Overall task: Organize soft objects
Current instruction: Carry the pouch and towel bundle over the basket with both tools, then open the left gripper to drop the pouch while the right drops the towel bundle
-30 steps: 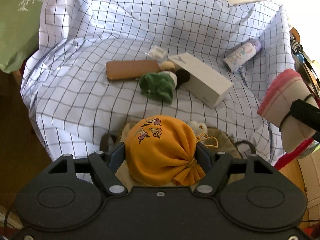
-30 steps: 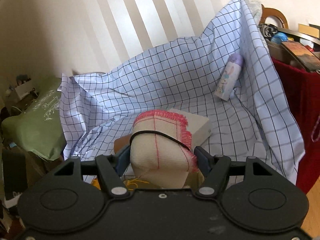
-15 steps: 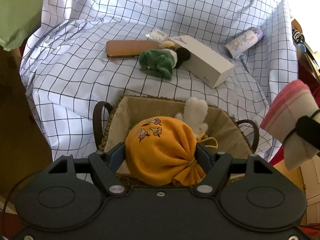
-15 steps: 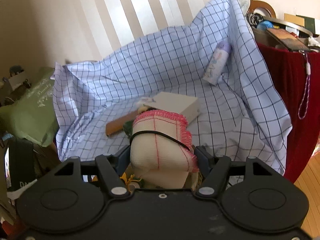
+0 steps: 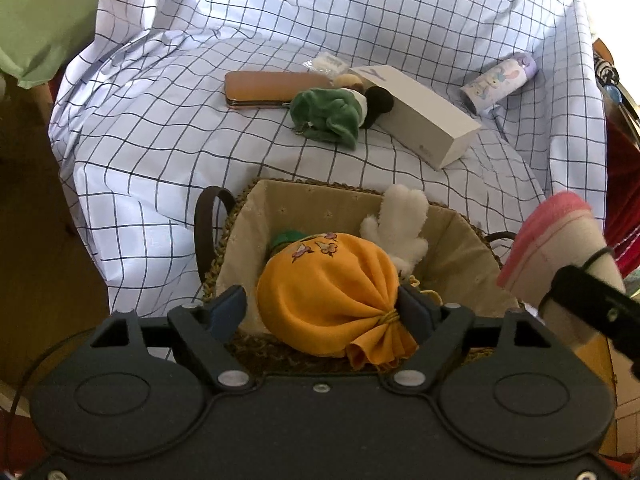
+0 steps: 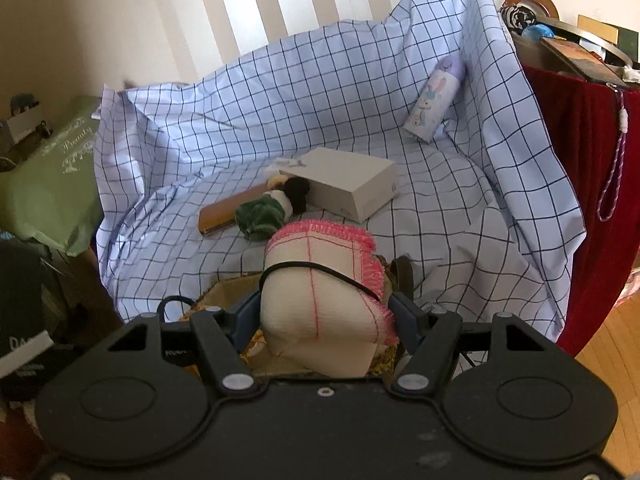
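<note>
My left gripper point(image 5: 322, 304) is shut on an orange drawstring pouch point(image 5: 326, 292) and holds it over a woven basket point(image 5: 236, 216) with a beige lining. A white plush toy point(image 5: 400, 224) lies in the basket. My right gripper point(image 6: 324, 316) is shut on a rolled cream towel with pink trim point(image 6: 320, 296); the towel also shows at the right of the left wrist view point(image 5: 556, 248), beside the basket. A green plush doll point(image 5: 332, 114) lies on the checked sheet beyond the basket, and it shows in the right wrist view point(image 6: 264, 212).
A white box point(image 5: 420, 120), a brown case point(image 5: 272, 90) and a pastel bottle point(image 5: 498, 82) lie on the checked sheet point(image 5: 160, 120). A green cushion point(image 5: 36, 16) sits far left. A red-draped stand point(image 6: 584, 160) with clutter is at the right.
Both grippers have pulled back from the sheet with their loads. The basket has come into full view under the orange pouch, and the towel has moved closer to the basket's right side.
</note>
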`<action>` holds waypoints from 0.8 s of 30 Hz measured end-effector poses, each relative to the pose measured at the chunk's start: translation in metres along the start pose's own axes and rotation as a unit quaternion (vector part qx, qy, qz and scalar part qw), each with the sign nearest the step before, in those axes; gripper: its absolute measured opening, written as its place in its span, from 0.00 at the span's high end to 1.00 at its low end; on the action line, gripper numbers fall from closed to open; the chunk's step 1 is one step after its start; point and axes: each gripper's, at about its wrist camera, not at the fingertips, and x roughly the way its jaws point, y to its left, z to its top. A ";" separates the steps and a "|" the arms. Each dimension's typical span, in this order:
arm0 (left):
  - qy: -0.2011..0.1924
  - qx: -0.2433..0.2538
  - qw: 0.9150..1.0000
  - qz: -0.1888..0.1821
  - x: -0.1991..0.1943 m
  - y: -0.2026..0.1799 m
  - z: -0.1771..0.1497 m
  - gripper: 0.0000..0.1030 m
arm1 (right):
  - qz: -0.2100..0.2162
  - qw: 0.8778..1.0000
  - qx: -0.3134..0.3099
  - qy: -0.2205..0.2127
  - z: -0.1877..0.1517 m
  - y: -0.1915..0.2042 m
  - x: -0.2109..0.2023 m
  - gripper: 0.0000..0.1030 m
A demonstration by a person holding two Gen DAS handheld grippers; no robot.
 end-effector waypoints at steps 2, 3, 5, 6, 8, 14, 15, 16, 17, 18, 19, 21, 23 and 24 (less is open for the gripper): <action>-0.002 -0.006 1.000 -0.005 -0.001 0.002 0.000 0.24 | 0.001 1.000 0.000 0.004 -0.001 0.000 0.002 0.33; -0.004 -0.008 1.000 -0.006 -0.002 0.003 0.000 0.24 | 0.002 1.000 0.001 0.005 -0.001 0.000 0.002 0.33; -0.011 -0.011 1.000 -0.005 -0.004 0.003 0.000 0.19 | 0.002 1.000 0.000 0.005 0.000 -0.001 0.002 0.33; -0.016 -0.011 1.000 -0.002 -0.006 0.003 0.000 0.15 | 0.002 1.000 0.000 0.006 0.000 -0.001 0.002 0.33; -0.024 -0.011 1.000 -0.002 -0.009 0.003 0.000 0.14 | 0.003 1.000 -0.001 0.007 0.000 -0.001 0.003 0.33; -0.028 -0.005 0.999 0.015 -0.009 0.000 -0.001 0.14 | 0.004 1.000 -0.003 0.012 0.000 -0.001 0.006 0.33; -0.027 -0.004 0.999 0.020 -0.009 0.000 -0.001 0.14 | 0.004 1.000 -0.003 0.012 -0.001 -0.002 0.006 0.33; -0.026 -0.003 0.999 0.023 -0.008 0.000 -0.002 0.14 | 0.004 1.000 -0.003 0.013 0.000 -0.002 0.006 0.33; -0.025 -0.003 0.999 0.025 -0.008 0.000 -0.002 0.14 | 0.004 1.000 -0.002 0.014 0.000 -0.002 0.007 0.33; -0.022 -0.003 0.999 0.026 -0.007 0.001 -0.002 0.14 | 0.004 1.000 -0.001 0.015 -0.001 -0.003 0.007 0.33; -0.019 -0.002 0.999 0.030 -0.006 0.001 -0.002 0.14 | 0.004 1.000 -0.001 0.017 -0.001 -0.003 0.008 0.33; -0.012 0.000 0.999 0.039 -0.003 0.001 -0.004 0.14 | 0.003 1.000 0.000 0.019 -0.001 -0.003 0.009 0.33; -0.006 0.001 0.999 0.045 -0.001 0.003 -0.005 0.14 | 0.003 1.000 0.001 0.021 -0.001 -0.004 0.009 0.32; -0.003 0.000 0.999 0.045 0.000 0.004 -0.005 0.14 | 0.003 1.000 0.002 0.022 -0.001 -0.004 0.010 0.32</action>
